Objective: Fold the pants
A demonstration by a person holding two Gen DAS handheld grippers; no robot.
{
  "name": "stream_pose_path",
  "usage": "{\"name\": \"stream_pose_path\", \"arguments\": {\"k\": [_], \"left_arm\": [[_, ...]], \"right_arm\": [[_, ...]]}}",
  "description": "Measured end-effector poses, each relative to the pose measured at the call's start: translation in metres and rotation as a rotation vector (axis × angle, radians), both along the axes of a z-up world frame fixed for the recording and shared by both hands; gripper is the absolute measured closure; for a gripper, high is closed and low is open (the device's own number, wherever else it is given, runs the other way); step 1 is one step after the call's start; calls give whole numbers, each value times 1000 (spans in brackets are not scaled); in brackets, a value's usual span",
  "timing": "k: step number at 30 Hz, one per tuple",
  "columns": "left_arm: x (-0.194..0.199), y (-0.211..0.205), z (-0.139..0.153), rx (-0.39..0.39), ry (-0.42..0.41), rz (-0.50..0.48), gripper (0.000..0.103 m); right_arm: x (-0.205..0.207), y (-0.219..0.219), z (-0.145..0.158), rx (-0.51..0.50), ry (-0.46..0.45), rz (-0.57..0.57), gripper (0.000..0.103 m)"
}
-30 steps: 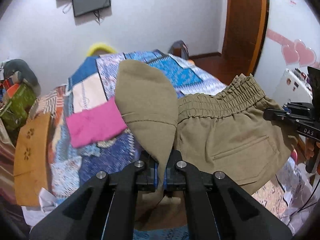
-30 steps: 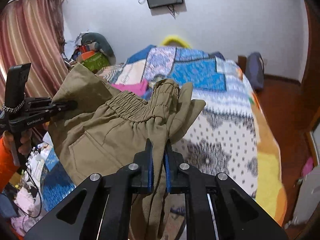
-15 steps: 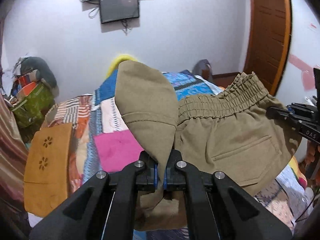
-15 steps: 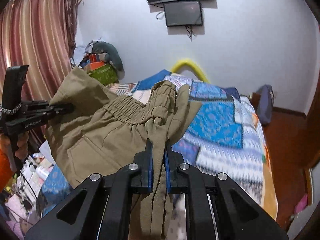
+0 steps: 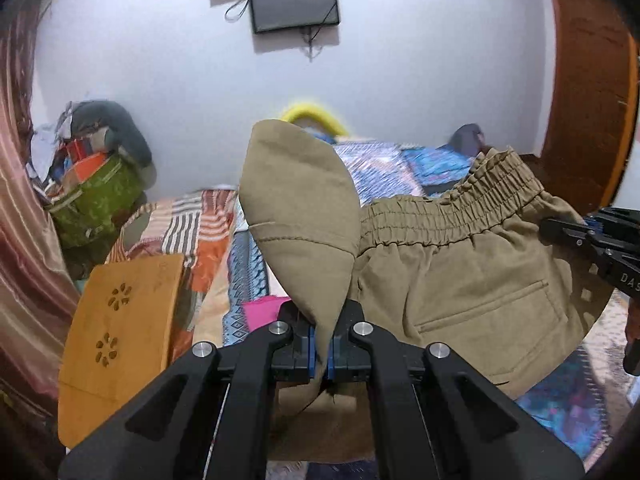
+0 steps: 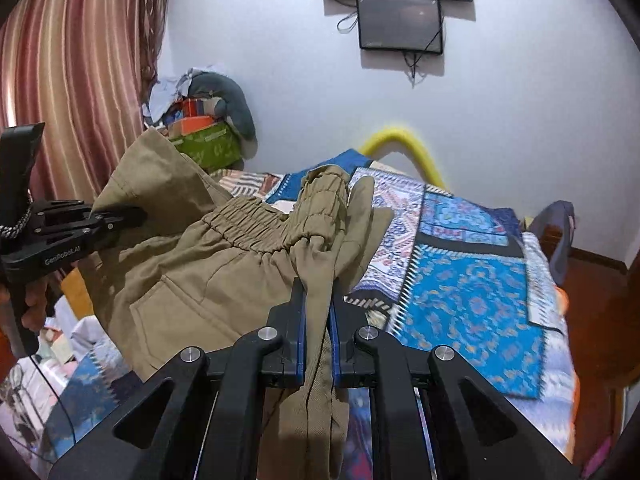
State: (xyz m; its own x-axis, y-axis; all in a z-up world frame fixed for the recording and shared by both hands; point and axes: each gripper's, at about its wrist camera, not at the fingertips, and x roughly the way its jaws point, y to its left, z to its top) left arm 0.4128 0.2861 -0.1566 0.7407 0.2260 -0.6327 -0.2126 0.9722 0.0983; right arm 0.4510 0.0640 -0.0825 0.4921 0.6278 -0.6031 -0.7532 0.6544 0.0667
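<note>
Khaki pants (image 5: 460,280) with an elastic waistband hang in the air between my two grippers, above a bed. My left gripper (image 5: 322,344) is shut on a hem end of the pants, which sticks up past its fingers. My right gripper (image 6: 318,312) is shut on the bunched waistband end of the pants (image 6: 208,272). The right gripper also shows at the right edge of the left wrist view (image 5: 560,230), and the left gripper shows at the left of the right wrist view (image 6: 132,216). A back pocket faces the left wrist camera.
The bed has a patchwork quilt (image 6: 468,280) with a pink cloth (image 5: 260,312) on it. A wooden board (image 5: 116,340) stands at the bed's left. A bag pile (image 5: 96,188), a curtain (image 6: 72,80), wall screens (image 5: 294,4) and a door (image 5: 588,92) surround it.
Both grippers have risen with the pants held between them; the view tilted up, showing more wall and less bed. The grip on the pants is unchanged.
</note>
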Motion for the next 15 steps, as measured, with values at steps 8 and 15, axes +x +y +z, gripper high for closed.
{"name": "stream_pose_path", "arguments": {"k": [8, 15], "left_arm": [[39, 68, -115, -130, 219, 78, 99], [31, 111, -183, -188, 403, 185, 75]], "right_arm": [[33, 46, -87, -147, 148, 17, 95], [37, 44, -125, -250, 292, 25, 92]]}}
